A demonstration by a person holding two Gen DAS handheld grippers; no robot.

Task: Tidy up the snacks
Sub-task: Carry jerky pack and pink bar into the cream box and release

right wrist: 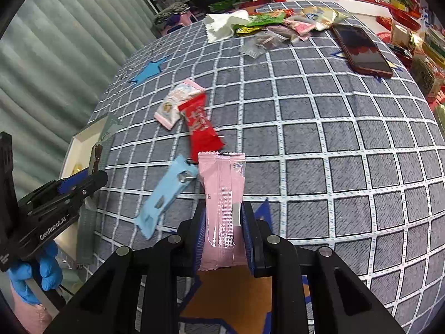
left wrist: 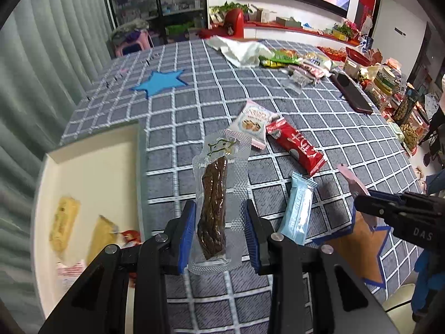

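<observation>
A grey checked tablecloth (left wrist: 278, 89) with white grid lines and a blue star (left wrist: 160, 81) covers the table in front of you, with a television and cluttered shelves behind. Your left gripper (left wrist: 219, 233) is pinched on a clear vacuum pouch (left wrist: 219, 194) holding a dark brown jerky stick; the blue pads press its two sides and the pouch stands up along the fingers. Just left of that gripper sits the cream box (left wrist: 91, 150), with two yellow wrapped snacks (left wrist: 64, 226) lying inside (blurred, so you cannot read them). Your right gripper (right wrist: 224, 236) is clamped on a pink wrapped snack (right wrist: 222, 203), which stands upright between the pads above the cloth. Loose on the cloth ahead of you lie a light blue packet (right wrist: 164, 194), a red packet (right wrist: 201, 128) and a white-and-pink biscuit packet (right wrist: 175, 103); the red one touches the biscuit packet, and the blue one lies near the red one's end. Farther back you have a white napkin (right wrist: 222, 25), a heap of green and pink wrappers (right wrist: 278, 19), and a dark phone (right wrist: 361, 50) lying flat near the right edge.
</observation>
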